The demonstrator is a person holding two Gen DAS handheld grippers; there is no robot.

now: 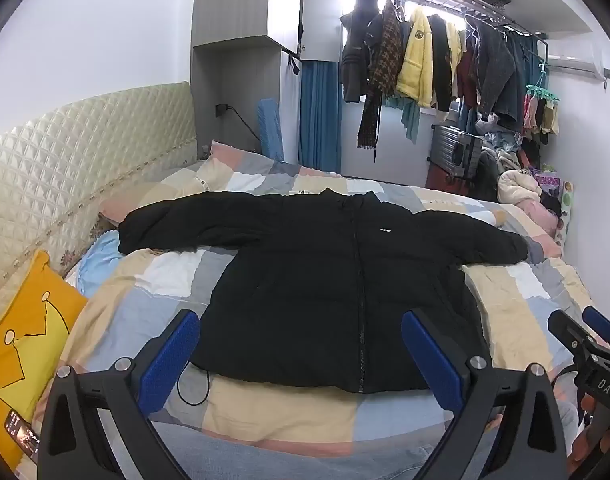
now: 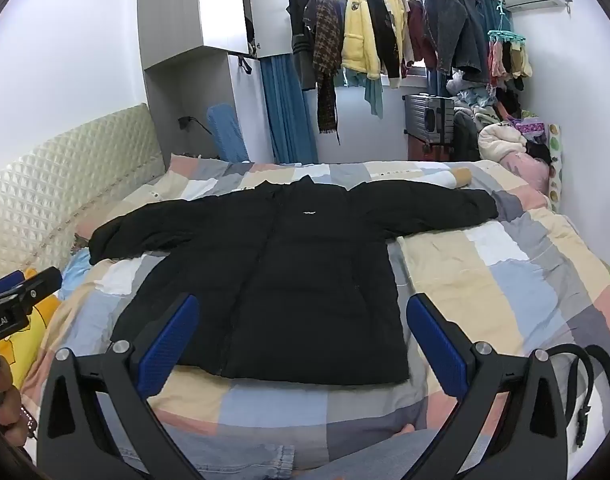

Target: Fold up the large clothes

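A black puffer jacket lies flat and face up on the bed, zipped, with both sleeves spread out sideways; it also shows in the right wrist view. My left gripper is open and empty, held above the jacket's hem. My right gripper is open and empty, also above the hem. The right gripper shows at the right edge of the left wrist view. The left gripper shows at the left edge of the right wrist view.
The bed has a patchwork quilt and a padded headboard on the left. A yellow pillow lies at the left. A rack of hanging clothes and a pile of bedding stand beyond the bed. A black strap lies at the right.
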